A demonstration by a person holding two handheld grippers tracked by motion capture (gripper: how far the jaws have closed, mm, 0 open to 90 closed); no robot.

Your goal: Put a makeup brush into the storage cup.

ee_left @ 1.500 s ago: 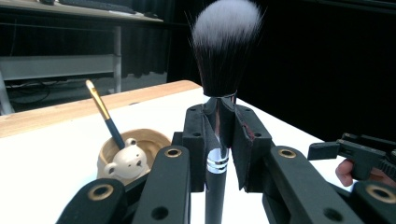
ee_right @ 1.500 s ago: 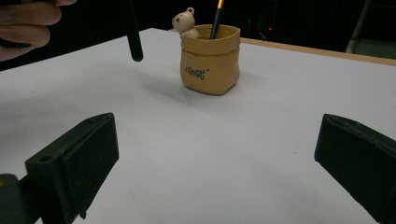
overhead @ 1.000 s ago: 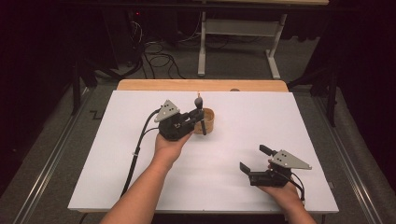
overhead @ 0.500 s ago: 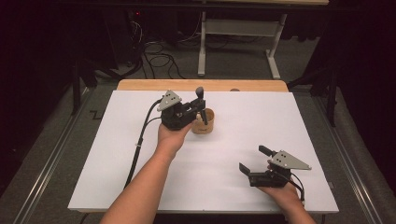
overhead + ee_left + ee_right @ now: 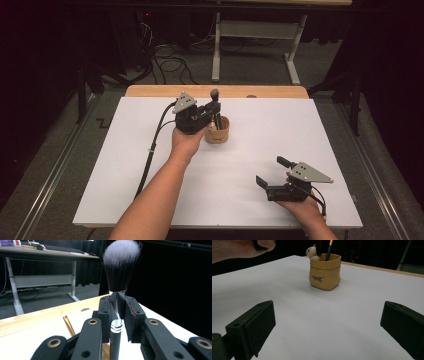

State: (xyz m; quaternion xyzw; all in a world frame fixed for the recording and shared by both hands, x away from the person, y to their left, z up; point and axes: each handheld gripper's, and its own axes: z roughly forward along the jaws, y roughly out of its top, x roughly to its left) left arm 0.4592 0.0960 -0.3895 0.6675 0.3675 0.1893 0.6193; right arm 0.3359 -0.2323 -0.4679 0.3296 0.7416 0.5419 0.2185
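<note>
So since a second ago the left gripper (image 5: 214, 113) has swung the brush from tilted over to standing pretty much upright, and it's shifted a touch so the handle now drops into the pot. The right one hasn't budged.

Count from my seat: one makeup brush (image 5: 120, 267), one tan pot (image 5: 218, 130), one thin gold-handled stick (image 5: 69, 325) already in that pot, and two grippers.

My left gripper's jaws are clamped on the brush, squeezing the shiny metal collar just under the bristles. In the left gripper view the fluffy head with its white tips stands straight up above the jaws, and the dark handle runs down between them toward the pot. The gold stick leans off to the left of the jaws, just beside them.

The right gripper (image 5: 274, 170) is sitting low on the white table (image 5: 280, 125), well apart from everything, jaws spread wide with nothing between them. Looking along it, the pot (image 5: 325, 271) is straight ahead and well off, little bear figure (image 5: 311, 252) perched on its rim, some lettering on the front I can't read for sure. Two handles poke out the top from there: a dark one and the gold one. The person's left hand (image 5: 239, 248) shows up top left of that view.
</note>
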